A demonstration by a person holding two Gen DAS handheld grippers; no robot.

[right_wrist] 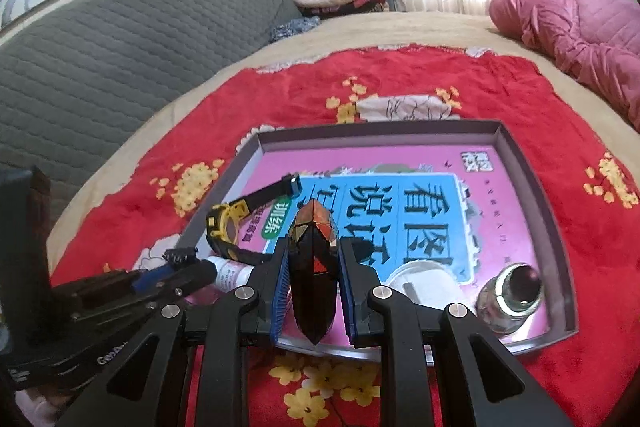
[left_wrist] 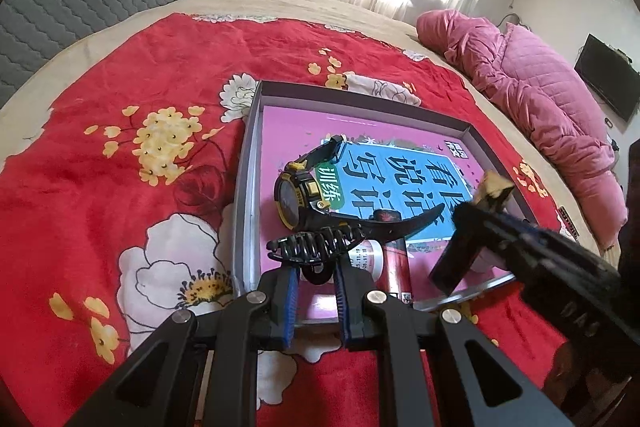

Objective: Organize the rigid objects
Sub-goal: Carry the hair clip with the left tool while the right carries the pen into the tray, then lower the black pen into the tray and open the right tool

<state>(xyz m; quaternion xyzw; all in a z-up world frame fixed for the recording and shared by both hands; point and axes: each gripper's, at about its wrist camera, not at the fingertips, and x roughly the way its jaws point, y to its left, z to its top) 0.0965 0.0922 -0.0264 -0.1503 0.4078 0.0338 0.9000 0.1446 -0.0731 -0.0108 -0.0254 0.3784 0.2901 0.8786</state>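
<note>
Bed, red floral blanket: tray; left gripper clamps hair claw, right gripper clamps twisted puzzle; either may snag watch.

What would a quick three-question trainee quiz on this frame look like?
1. True or false: the watch lies inside the tray.
2. What is the left gripper shut on? A) a black hair clip B) a spoon C) a phone
3. Fill in: in the right wrist view, the glass jar stands in the tray's near ____ corner.

Key: 1 true. 2 A, the hair clip. 3 right.
</note>
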